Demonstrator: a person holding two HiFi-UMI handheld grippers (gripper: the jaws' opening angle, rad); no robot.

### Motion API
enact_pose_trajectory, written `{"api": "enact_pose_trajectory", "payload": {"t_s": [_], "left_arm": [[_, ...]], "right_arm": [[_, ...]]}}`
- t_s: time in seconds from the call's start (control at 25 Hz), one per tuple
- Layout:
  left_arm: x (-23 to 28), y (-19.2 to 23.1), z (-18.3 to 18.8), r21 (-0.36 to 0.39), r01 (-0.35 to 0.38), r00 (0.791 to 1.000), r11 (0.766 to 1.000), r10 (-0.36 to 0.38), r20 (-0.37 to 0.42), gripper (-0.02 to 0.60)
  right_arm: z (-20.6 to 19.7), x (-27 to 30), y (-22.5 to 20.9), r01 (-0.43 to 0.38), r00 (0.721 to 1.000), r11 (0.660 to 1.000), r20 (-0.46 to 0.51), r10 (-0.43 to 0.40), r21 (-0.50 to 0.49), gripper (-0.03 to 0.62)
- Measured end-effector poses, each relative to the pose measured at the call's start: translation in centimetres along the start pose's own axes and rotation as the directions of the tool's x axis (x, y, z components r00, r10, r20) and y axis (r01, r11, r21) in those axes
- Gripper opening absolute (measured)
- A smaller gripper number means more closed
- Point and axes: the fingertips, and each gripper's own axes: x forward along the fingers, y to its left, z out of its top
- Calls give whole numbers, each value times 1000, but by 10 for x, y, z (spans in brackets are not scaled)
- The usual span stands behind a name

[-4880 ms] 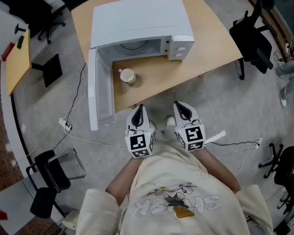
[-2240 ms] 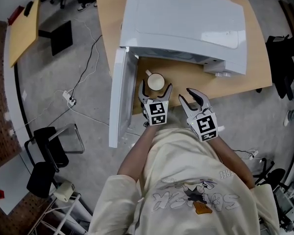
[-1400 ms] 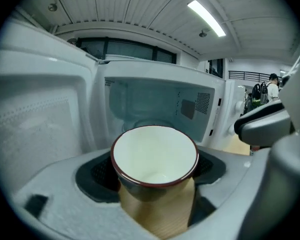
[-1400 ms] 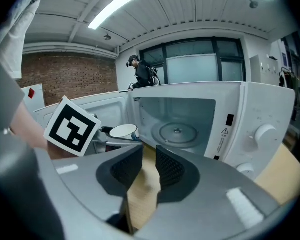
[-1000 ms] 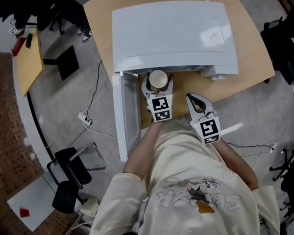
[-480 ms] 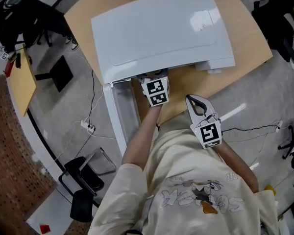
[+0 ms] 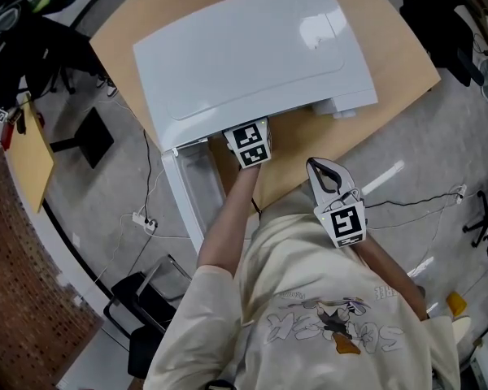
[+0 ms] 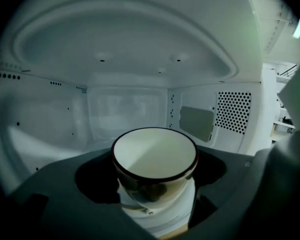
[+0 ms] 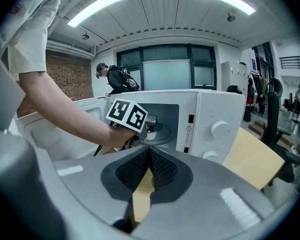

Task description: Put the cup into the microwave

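The cream cup (image 8: 155, 156) with a dark rim sits upright between my left gripper's (image 8: 154, 176) jaws, which are shut on its sides. Cup and jaws are inside the white microwave's (image 7: 244, 47) cavity, above its pale floor; whether the cup rests on it I cannot tell. From the head view only the left gripper's marker cube (image 7: 250, 143) shows at the oven's mouth. The right gripper view shows that cube (image 9: 127, 115) and the cup (image 9: 151, 120) in the opening. My right gripper (image 7: 323, 167) is shut and empty, over the table's near edge, to the right of the left arm.
The microwave door (image 7: 187, 193) hangs open to the left, past the wooden table (image 7: 309, 145). The oven's knobs (image 9: 214, 129) are right of the opening. Cables and a power strip (image 7: 142, 220) lie on the floor. A person in dark clothes (image 9: 112, 76) stands far behind.
My left gripper has carried the cup from just outside the microwave's mouth into the cavity. The right gripper has stayed where it was, shut.
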Motion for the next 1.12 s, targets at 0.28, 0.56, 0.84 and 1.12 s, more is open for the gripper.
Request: {"api": "enact_pose_trajectory", "payload": {"t_s": [0.28, 0.56, 0.84, 1.12], "left_arm": [[3, 4, 7, 14, 0, 1000, 1000, 0, 29, 476], [-15, -2, 2, -7, 9, 1000, 1000, -9, 19, 531], [-99, -26, 10, -3, 32, 998, 999, -32, 45, 317], [-201, -36, 61, 16, -5, 986, 1000, 2, 168, 5]], "right_arm": [[-1, -4, 1, 16, 1000, 1000, -22, -15, 22, 6], [3, -7, -7, 27, 1000, 999, -11, -27, 26, 6], [21, 0, -9, -19, 999, 1000, 42, 18, 9, 6], [43, 8, -3, -113, 988, 993, 102, 115, -28, 45]]}}
